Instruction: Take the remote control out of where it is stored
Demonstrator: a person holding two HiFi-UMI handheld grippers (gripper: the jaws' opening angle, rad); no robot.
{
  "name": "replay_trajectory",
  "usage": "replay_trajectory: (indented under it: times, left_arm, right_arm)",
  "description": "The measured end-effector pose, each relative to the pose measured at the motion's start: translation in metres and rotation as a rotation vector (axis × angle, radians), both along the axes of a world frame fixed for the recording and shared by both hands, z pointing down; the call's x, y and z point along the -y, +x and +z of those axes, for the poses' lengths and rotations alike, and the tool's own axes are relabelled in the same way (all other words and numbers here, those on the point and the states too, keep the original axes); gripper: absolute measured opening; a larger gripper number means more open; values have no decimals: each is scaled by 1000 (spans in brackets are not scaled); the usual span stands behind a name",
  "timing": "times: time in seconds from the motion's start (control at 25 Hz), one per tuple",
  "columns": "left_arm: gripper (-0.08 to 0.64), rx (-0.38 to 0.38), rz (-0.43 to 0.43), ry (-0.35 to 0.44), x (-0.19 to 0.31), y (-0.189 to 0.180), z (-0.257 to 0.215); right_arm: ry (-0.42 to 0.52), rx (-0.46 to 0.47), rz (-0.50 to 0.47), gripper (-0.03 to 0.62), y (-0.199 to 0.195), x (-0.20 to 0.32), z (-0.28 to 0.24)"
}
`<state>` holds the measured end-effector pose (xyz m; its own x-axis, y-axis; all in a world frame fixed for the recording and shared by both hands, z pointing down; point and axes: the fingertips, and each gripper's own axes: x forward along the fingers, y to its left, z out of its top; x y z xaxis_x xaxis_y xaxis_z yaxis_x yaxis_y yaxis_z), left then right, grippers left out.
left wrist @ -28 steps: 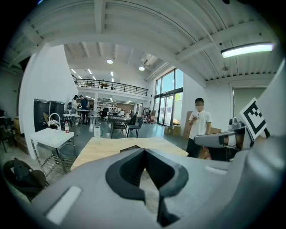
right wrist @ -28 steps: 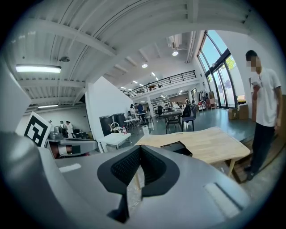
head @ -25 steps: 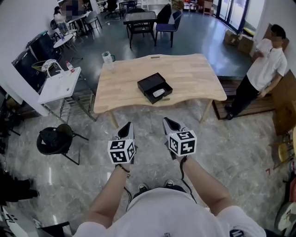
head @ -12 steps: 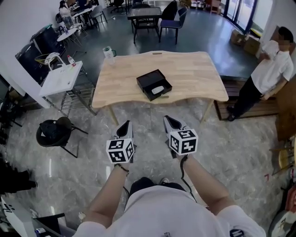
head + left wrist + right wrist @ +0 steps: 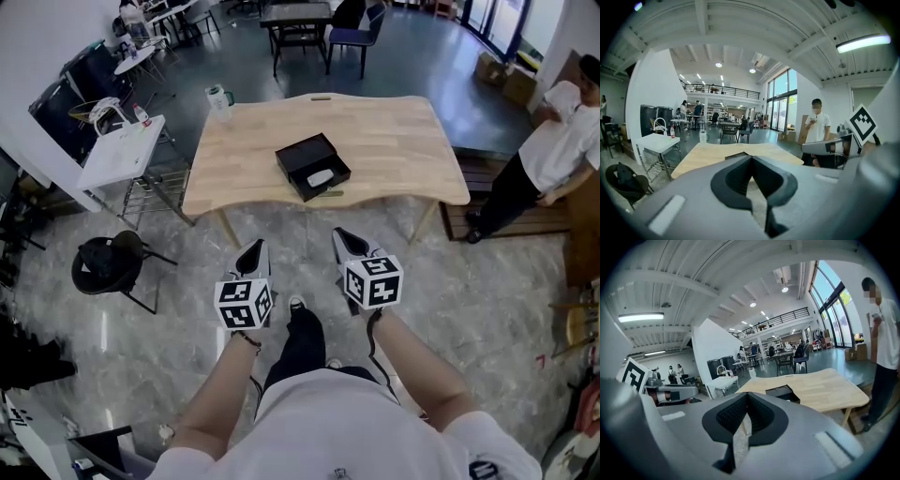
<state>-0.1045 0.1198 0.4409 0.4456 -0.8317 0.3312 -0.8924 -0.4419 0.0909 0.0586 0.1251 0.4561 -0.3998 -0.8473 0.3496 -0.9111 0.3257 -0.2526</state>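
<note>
Currently, item by item:

1. L tongs (image 5: 252, 247) — jaws pressed together, nothing between them; held over grey floor (image 5: 178, 328), well short of surface (image 5: 394, 150). Marker cube at rear.
2. R tongs (image 5: 341, 235) — jaws likewise closed, tips meeting, nothing gripped; level w/ L tongs, just beside them, pointing toward surface.
3. Remote control (image 5: 321, 178) — pale, small, lying inside black box (image 5: 302, 156), in its near-right part. Untouched, well apart from both tongs.
4. Black box — open, low-walled, set at an angle near middle of surface, closer to near edge. Seen also in right gripper view, past the closed tips.
5. Surface — light wood, wavy outline, on slim legs.
6. Bottle (image 5: 217, 98) — upright, far-left corner of surface.
7. Thin item (image 5: 328, 194) by near edge, just beside box — kind unclear.
8. White side table (image 5: 122, 155), left of surface; dark stool (image 5: 105, 265) nearer.
9. Person in white top (image 5: 553, 141), standing at right, apart from surface.
</note>
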Motion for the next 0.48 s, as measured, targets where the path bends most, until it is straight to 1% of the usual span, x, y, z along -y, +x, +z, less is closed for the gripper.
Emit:
replay_trajectory:
  times: [0.24, 0.48]
  left_arm:
    - [2, -16, 13, -13, 70, 4, 13]
    - [2, -19, 57, -43, 161, 10, 26]
  right_arm:
    - [-27, -24, 6, 28, 4, 59, 17]
    - [-62, -40, 36, 28, 6, 145, 27]
